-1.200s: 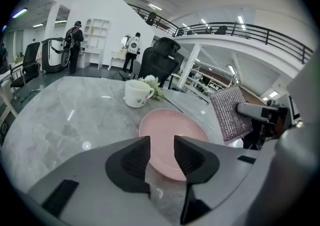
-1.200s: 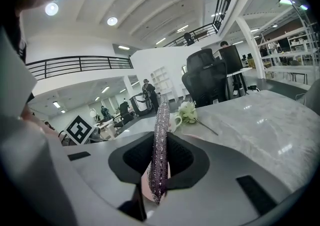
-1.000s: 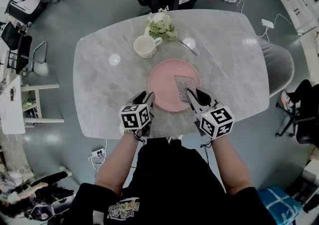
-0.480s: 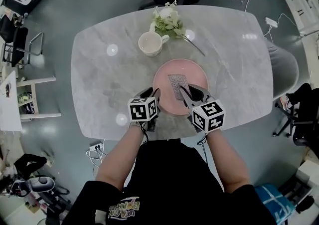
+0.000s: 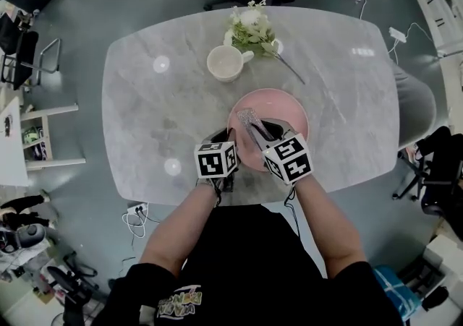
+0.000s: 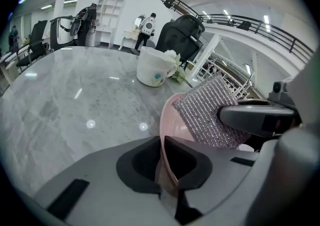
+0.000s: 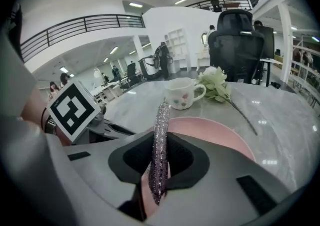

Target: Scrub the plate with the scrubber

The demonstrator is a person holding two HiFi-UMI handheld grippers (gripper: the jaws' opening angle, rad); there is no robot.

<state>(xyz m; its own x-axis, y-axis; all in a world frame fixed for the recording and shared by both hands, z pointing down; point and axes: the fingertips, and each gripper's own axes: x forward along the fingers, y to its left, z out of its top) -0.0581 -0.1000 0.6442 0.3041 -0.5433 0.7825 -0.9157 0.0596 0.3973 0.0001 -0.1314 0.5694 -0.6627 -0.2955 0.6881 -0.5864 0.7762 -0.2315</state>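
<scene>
- Step, likely: scrubbing about to begin; left gripper (image 6: 163, 165) is clamped on the pink plate's (image 5: 288, 106) near rim.
- Right gripper (image 7: 158, 167) pinches the silver mesh scrubber (image 7: 159, 125) upright.
- Next: press down, rub.

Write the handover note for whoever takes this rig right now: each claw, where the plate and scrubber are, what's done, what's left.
Left claw: shut on the near-left rim of the pink plate, steadying it.
Right claw: shut on the scrubber, held edge-up over the plate's near-left part; whether it touches the plate cannot be told.
The plate sits on the marble table at the person's edge; the mug and flowers lie beyond it, out of the way.
Done: both grips are made.
Left: press the scrubber down and scrub the plate's face.
</scene>
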